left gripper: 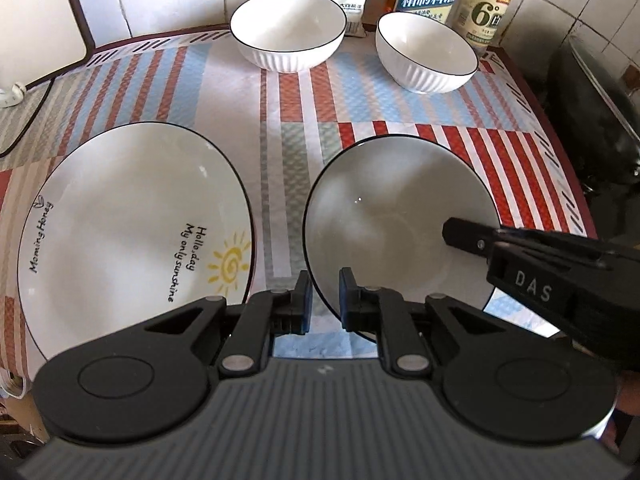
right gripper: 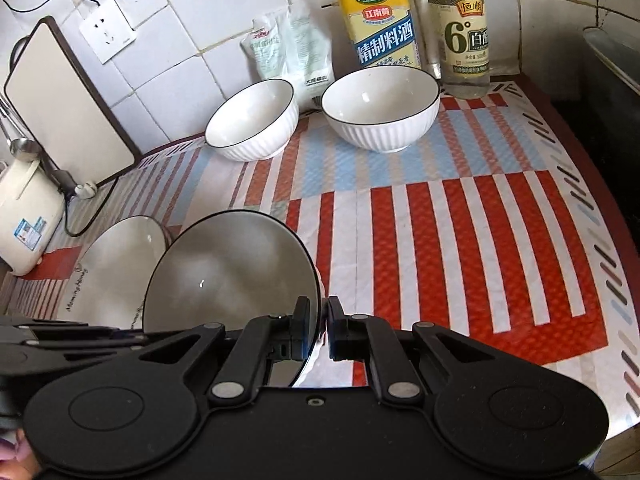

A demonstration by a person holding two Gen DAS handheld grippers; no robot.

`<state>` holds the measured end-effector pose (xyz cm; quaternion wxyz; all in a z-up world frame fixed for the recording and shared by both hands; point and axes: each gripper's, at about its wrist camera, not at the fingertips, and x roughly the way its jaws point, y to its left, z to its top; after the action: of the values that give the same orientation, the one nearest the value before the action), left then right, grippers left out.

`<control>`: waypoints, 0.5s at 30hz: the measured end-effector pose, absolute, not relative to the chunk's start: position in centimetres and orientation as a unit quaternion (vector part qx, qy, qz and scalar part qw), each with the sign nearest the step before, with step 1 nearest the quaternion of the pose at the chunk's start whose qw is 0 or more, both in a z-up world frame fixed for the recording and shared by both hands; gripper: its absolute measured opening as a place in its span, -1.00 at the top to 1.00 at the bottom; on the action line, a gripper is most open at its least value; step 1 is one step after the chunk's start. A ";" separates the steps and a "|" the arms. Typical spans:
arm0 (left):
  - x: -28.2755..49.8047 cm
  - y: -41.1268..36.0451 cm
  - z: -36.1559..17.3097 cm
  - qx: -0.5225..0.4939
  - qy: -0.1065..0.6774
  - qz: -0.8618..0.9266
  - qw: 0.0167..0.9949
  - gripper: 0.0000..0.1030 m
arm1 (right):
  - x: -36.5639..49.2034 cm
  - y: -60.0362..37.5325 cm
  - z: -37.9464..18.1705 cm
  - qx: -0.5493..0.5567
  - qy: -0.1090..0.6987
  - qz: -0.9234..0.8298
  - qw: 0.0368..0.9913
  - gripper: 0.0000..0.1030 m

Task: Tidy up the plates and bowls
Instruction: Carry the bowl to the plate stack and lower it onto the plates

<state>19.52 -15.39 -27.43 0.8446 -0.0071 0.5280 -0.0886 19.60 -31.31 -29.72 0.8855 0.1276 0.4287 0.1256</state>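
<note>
A plain white plate with a black rim [left gripper: 392, 216] [right gripper: 232, 272] is tilted above the striped cloth. My left gripper [left gripper: 324, 300] is shut on its near-left rim. My right gripper [right gripper: 319, 328] is shut on its right rim, and it also shows in the left wrist view [left gripper: 472, 236]. A larger plate printed with a sun and words [left gripper: 132, 216] [right gripper: 116, 268] lies flat to the left. Two white ribbed bowls stand at the back: one [left gripper: 288, 32] [right gripper: 252, 120] on the left, one [left gripper: 426, 52] [right gripper: 380, 108] on the right.
Two bottles [right gripper: 378, 20] [right gripper: 464, 28] and a white pouch [right gripper: 292, 52] stand against the tiled wall behind the bowls. A cutting board [right gripper: 64, 104] leans at the left above a cream appliance [right gripper: 24, 216] with a cord. A dark stove area [left gripper: 592, 92] lies past the cloth's right edge.
</note>
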 end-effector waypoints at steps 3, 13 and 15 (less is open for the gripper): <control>19.9 -15.6 -28.0 0.005 0.532 -0.084 0.842 0.77 | 20.2 -31.0 -30.4 0.117 0.437 0.130 0.882 0.77; 20.7 -15.5 -28.7 0.023 0.541 -0.081 0.837 0.72 | 20.4 -30.2 -31.0 0.093 0.422 0.113 0.895 0.77; 20.6 -15.4 -28.2 0.026 0.538 -0.080 0.839 0.70 | 20.4 -30.5 -30.8 0.102 0.426 0.114 0.892 0.64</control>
<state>20.60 -15.45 -28.20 0.8388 0.0261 0.5380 -0.0795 20.38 -30.51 -30.79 0.8918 0.1018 0.4259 0.1138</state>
